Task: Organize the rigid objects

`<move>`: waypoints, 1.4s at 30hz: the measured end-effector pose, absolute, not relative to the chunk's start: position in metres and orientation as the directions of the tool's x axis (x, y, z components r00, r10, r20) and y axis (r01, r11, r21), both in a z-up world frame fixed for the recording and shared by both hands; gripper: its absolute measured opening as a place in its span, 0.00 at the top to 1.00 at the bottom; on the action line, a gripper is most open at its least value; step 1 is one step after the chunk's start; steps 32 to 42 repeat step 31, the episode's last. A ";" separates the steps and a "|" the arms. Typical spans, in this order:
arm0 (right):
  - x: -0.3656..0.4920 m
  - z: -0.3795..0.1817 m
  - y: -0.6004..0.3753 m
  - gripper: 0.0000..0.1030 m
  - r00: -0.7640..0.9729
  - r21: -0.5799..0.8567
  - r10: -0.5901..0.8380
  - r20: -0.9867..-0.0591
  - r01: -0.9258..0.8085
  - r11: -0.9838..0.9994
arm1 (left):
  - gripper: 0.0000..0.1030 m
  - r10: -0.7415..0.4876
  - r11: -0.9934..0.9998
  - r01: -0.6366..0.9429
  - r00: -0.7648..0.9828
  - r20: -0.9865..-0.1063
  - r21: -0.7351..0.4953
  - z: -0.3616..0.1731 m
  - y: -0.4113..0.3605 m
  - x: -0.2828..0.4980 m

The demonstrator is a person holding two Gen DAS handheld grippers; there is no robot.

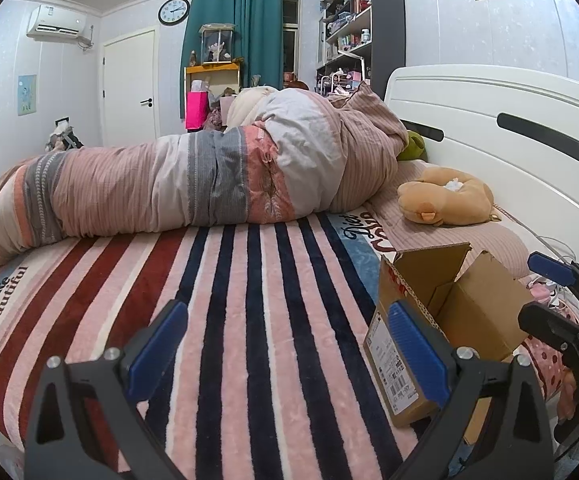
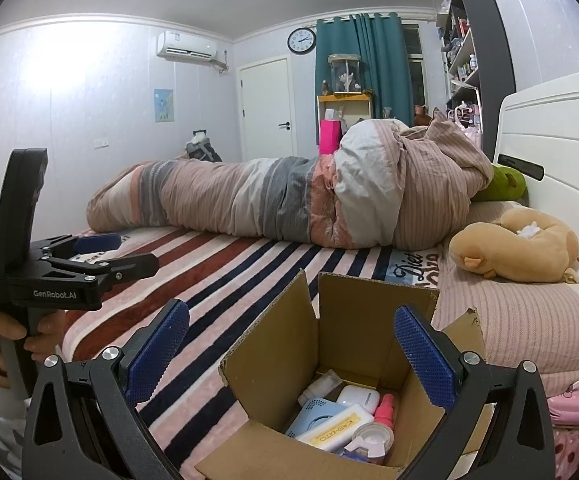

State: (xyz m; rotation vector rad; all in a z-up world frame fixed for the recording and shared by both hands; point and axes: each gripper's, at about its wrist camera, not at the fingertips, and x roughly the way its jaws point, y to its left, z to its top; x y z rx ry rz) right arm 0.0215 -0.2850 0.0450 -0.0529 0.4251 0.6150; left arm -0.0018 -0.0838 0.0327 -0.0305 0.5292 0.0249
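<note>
An open cardboard box [image 2: 353,320] stands on the striped blanket [image 2: 217,272] of a bed. It holds several small items: a white case [image 2: 357,398], a light blue device [image 2: 317,414], a pink spray bottle [image 2: 385,408], a tape dispenser [image 2: 371,438] and a white-yellow labelled box [image 2: 339,428]. My right gripper [image 2: 289,352] is open and empty, hovering just above the box opening. My left gripper [image 1: 285,352] is open and empty over the blanket, left of the box [image 1: 441,312]. The left gripper also shows in the right wrist view [image 2: 125,252], and the right gripper in the left wrist view [image 1: 561,300].
A rolled pink-and-grey duvet [image 1: 193,184] lies across the bed behind. An orange plush toy [image 2: 517,244] and a green plush [image 2: 501,184] lie by the white headboard [image 1: 509,136]. A dark shelf unit [image 1: 353,32] stands behind.
</note>
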 end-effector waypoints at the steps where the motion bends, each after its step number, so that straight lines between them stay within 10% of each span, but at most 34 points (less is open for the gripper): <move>1: 0.022 0.046 -0.284 0.00 0.735 0.075 0.546 -0.402 -0.568 0.819 | 0.03 0.016 0.999 -0.032 0.862 -0.506 -0.022 0.033 -0.084 -0.002; 42: 0.022 0.046 -0.284 0.00 0.734 0.075 0.546 -0.404 -0.568 0.819 | 0.03 0.019 0.999 -0.031 0.864 -0.503 -0.015 0.032 -0.083 -0.004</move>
